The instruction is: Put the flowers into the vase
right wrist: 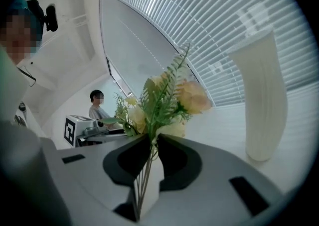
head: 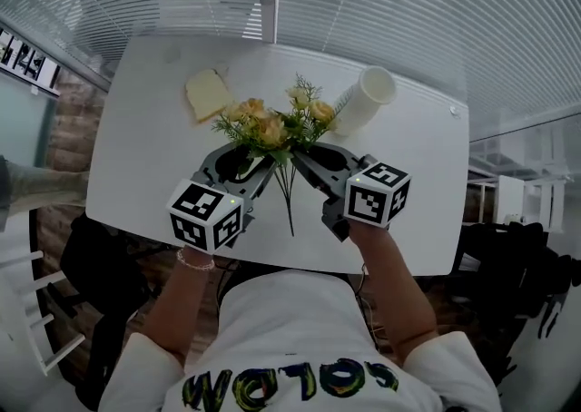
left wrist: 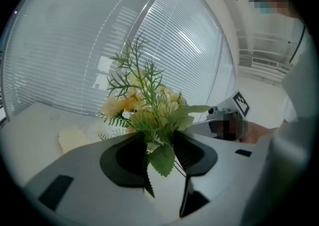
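The flowers, which looked light and bendy, hung over the bench near the vase, left gripper fingers pinching leaves, right gripper fingers pinching the thin stems, likely the safest hold.

Between my jaws the flowers are peach and pale yellow, with green ferny leaves and thin green stems. Beyond my right gripper the vase is creamy white. Beyond my left gripper, a pale yellow block lies on the white table. Both grippers are grey, and their cubes bear black-and-white squares.
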Available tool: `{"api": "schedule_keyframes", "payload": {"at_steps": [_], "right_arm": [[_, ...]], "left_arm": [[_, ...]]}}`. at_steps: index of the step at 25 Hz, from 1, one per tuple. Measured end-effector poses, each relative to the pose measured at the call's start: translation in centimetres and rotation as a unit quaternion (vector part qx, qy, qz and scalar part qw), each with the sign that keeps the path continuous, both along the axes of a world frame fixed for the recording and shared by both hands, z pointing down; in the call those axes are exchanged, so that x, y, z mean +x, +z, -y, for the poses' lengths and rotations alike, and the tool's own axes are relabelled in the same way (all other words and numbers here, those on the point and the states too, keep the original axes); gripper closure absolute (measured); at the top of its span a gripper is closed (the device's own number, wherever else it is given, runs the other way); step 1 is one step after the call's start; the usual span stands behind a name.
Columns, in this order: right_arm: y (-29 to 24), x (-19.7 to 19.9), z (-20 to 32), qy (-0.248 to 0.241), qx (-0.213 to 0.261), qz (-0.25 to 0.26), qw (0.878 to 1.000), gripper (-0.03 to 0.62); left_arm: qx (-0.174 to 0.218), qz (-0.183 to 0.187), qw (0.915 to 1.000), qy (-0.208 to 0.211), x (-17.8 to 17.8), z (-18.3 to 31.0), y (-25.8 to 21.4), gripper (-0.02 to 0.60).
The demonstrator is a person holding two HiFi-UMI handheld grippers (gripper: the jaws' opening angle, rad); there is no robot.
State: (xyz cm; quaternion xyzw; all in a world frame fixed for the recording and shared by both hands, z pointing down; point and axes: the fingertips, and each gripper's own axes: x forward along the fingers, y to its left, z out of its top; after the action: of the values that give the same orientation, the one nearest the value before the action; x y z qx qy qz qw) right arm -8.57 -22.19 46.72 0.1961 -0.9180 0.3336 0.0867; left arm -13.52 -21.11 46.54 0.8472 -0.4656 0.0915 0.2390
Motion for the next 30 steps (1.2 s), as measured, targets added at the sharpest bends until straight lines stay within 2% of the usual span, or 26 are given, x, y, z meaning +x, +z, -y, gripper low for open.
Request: {"api": "schedule_keyframes", "payload": {"at_steps": [12,23,30], "right_arm": [[-8.8,3.6,3.8,0.045,0.101,0.019,0.994,0.534],[-17.2,6.0,7.3,0.076,0.201,0.025,0.976,0.537],[-21.3,9.4,10.0,0.095,0.255,0.015,0.962,0.54]], "left_arm": [[0.103,0.033,0.9931,0.045,3.9,4.6,-9.1,0.387],[0.202,0.055,0.976,0.061,6.5,8.1,-17.5,0.387],[0.253,0.044,0.9646,0.059,10.0,11.1,-21.2,0.387]]}}
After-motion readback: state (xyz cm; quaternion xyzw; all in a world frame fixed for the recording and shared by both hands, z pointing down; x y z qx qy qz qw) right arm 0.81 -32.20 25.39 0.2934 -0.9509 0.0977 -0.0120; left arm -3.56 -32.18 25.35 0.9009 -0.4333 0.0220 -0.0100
